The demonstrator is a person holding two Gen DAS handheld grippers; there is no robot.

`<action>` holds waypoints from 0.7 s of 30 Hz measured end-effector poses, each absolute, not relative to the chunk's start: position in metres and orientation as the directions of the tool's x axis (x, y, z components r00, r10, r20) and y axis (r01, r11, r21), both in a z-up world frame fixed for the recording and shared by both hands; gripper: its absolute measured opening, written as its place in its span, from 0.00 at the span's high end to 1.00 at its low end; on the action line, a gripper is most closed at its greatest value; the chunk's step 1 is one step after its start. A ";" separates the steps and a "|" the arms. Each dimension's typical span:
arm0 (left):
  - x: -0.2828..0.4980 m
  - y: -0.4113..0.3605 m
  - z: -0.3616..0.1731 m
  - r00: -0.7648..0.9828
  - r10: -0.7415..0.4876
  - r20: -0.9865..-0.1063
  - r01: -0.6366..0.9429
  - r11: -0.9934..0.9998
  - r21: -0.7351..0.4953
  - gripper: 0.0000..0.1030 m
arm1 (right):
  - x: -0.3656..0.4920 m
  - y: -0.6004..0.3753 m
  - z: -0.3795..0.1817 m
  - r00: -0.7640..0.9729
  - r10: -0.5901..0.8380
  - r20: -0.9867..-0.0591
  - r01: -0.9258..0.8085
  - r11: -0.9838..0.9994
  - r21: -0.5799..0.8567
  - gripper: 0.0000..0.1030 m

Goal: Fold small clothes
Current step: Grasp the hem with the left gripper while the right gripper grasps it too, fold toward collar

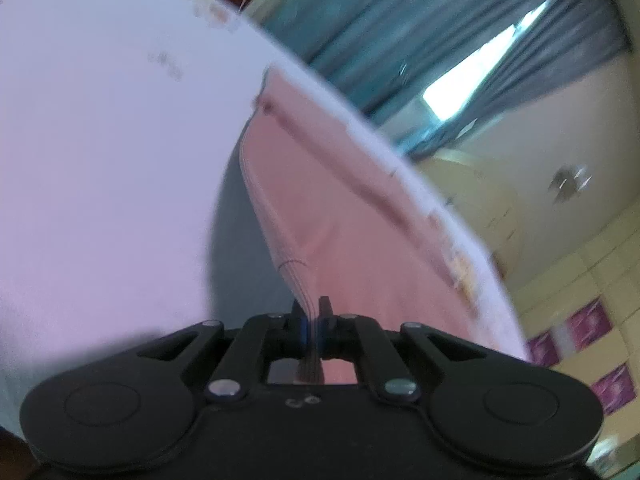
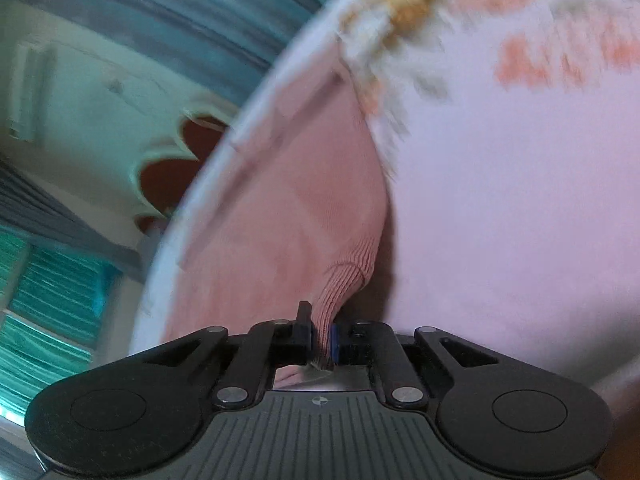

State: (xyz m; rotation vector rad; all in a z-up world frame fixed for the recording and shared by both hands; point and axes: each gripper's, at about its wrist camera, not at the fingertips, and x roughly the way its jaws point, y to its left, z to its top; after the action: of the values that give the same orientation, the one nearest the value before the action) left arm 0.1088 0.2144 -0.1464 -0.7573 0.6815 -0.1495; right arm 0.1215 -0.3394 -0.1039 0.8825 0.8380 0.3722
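Two views, read in turn.

Left wrist view
- Left gripper point(image 1: 313, 320): clenched on the ribbed edge of the pink garment point(image 1: 320, 216); the cloth runs up and away from the jaws.
- Garment: lies on the sheet point(image 1: 100, 160), close to its far edge; one end is raised toward the jaws.
- Surface: pale pink sheet with faint flower print, blurred.
- Room: blue-grey curtain point(image 1: 400, 28) with a bright gap, cream wall, tiled lower wall with purple squares point(image 1: 588, 324).

Right wrist view
- Right gripper point(image 2: 322, 334): clenched on a ribbed cuff point(image 2: 340, 284) of the same garment point(image 2: 280, 208); the cuff's end shows behind the pads.
- Garment: spreads from the cuff over the sheet point(image 2: 520, 200), just beside its rim.
- Surface: same sheet, orange and yellow flower print near the top, much blurred.
- Room: curtain point(image 2: 160, 12) above, scalloped pale trim over dark red point(image 2: 172, 168), teal blind point(image 2: 44, 300) at left.

Judgement
- Step in hand: both ends are pinched, so the grasp that opens a fold looks complete; no fold is laid yet.
- Next move calls for: lifting both ends together, keeping the cloth taut between them, and carrying it over the body of the garment evenly.
- Risk: thin knit may slip from the pads if the two hands pull apart.
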 end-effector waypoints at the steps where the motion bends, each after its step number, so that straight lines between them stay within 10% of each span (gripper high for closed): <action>1: 0.110 0.215 -0.147 0.776 -0.347 -0.526 -0.127 0.732 -0.670 0.96 | 0.121 -0.340 -0.097 0.654 0.592 -0.472 0.019 0.610 0.792 0.93; 6: 0.126 0.215 -0.173 0.728 -0.304 -0.615 -0.249 0.718 -0.650 0.96 | 0.142 -0.331 -0.125 0.552 0.533 -0.641 0.113 0.714 0.691 0.93; 21: 0.243 0.228 -0.097 0.901 -0.337 -0.273 -0.077 0.495 -0.865 0.96 | 0.271 -0.311 -0.024 0.739 0.493 -0.459 -0.077 0.739 0.669 0.93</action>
State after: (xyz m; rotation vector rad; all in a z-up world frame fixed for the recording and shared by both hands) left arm 0.2435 0.2278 -0.0974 -1.0495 0.4410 -0.1642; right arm 0.2708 -0.3109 -0.0242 0.6731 0.6731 0.3398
